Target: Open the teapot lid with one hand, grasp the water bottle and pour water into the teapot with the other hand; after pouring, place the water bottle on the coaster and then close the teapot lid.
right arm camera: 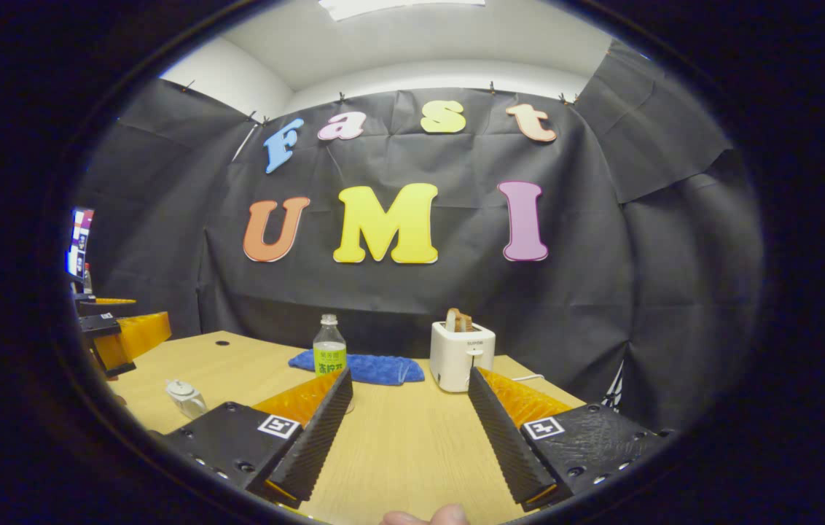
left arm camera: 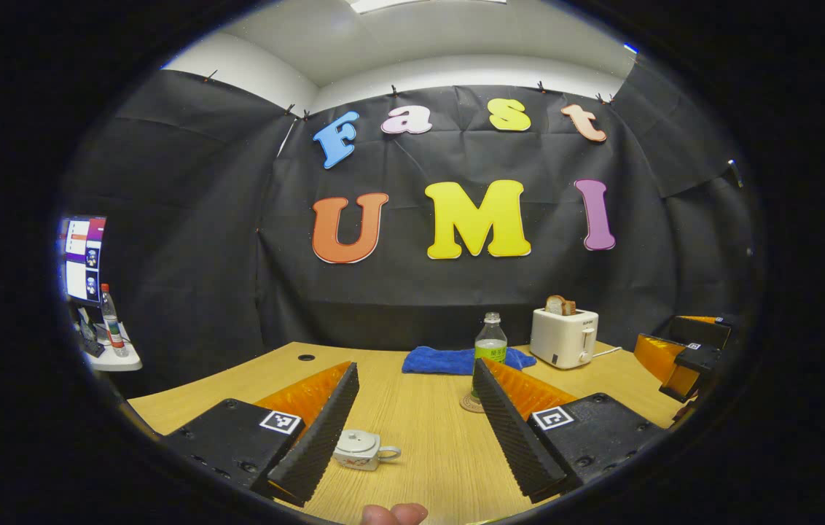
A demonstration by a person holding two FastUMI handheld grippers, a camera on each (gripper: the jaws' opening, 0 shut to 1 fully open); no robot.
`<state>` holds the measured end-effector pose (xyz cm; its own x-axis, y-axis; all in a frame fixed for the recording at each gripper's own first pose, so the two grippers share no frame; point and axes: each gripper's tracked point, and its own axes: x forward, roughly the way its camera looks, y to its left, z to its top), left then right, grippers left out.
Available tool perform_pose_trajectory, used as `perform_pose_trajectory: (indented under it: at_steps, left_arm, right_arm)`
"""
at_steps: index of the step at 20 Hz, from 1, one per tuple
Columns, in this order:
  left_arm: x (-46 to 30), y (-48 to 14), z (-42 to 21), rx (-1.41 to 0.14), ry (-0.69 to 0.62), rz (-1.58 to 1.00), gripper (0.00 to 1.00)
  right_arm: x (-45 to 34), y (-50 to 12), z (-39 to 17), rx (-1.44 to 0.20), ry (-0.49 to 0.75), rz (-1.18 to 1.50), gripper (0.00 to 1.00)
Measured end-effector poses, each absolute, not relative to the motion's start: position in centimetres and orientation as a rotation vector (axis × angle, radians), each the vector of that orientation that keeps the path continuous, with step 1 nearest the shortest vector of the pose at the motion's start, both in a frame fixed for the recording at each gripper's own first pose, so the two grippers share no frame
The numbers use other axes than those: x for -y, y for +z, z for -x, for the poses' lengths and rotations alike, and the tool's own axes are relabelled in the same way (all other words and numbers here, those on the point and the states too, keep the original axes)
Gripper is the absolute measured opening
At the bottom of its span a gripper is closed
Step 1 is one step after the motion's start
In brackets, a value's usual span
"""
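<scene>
The left gripper (left arm camera: 412,415) hangs above the table (left arm camera: 420,408) with its jaws apart and nothing between them. The teapot (left arm camera: 358,449) stands on the table near its left finger, with the lid (left arm camera: 356,440) on. The bottle (left arm camera: 490,348) stands upright on the coaster (left arm camera: 469,403), in front of a blue cloth (left arm camera: 449,360) and beside a toaster (left arm camera: 564,336). The right gripper (right arm camera: 409,417) is also held with jaws apart, empty, above bare table.
</scene>
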<state>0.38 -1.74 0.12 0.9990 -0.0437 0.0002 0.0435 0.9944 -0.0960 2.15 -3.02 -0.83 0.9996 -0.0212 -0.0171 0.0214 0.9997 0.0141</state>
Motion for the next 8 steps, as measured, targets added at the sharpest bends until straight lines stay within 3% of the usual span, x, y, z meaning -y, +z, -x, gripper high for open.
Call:
perform_pose_trajectory:
  at_steps: [8]
  left_arm:
    - [1.3,0.1,0.1,-0.011,-0.033,0.079,0.99]
  right_arm:
    - [-0.3,-0.2,-0.7,-0.012,-0.005,0.002,0.95]
